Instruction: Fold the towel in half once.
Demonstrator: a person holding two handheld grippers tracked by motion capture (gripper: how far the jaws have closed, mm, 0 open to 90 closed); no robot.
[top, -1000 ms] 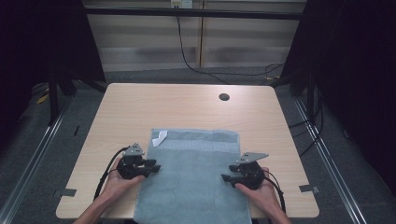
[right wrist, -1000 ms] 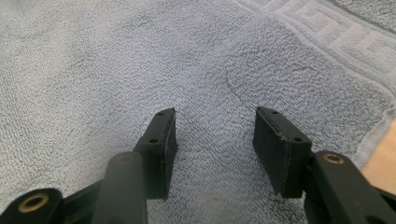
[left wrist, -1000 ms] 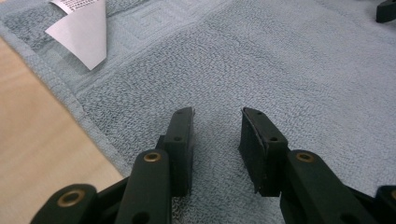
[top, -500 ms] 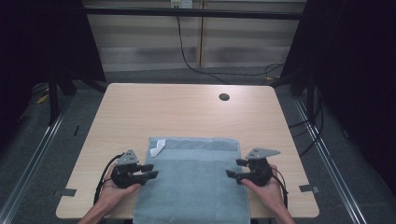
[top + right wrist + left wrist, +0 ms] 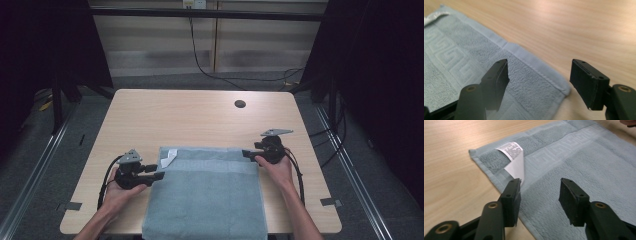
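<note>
Left tool (image 5: 159, 175) sits at the towel's (image 5: 210, 200) left edge, a little nearer the person than the far left corner. Jaws apart, have just been opening; in the left gripper view they straddle the edge with nothing pinched, and the pads (image 5: 512, 197) are clear of the cloth. White label (image 5: 514, 160) lies curled over just beyond them, near the corner.

Towel lies flat on the counter (image 5: 190, 120), grey-blue, patterned band along its far edge, near end hanging over the counter's front edge. It looks one fold deep, though the layers are hard to count.

Right tool (image 5: 247, 154) is at the far right corner. Jaws wide, have also just been opening; in the right gripper view the corner hem (image 5: 541, 72) lies between them, untouched by either pad (image 5: 499, 80).

Judgement: a release step. Both tools look to have let go after laying the cloth down, so this is the gap between one fold and the next.

Next move probably calls for a fresh grip on two matching corners or edge points. Each tool must get one jaw under the hem so that it catches every layer, then both must lift evenly. The left tool should avoid pinching only the label.
</note>
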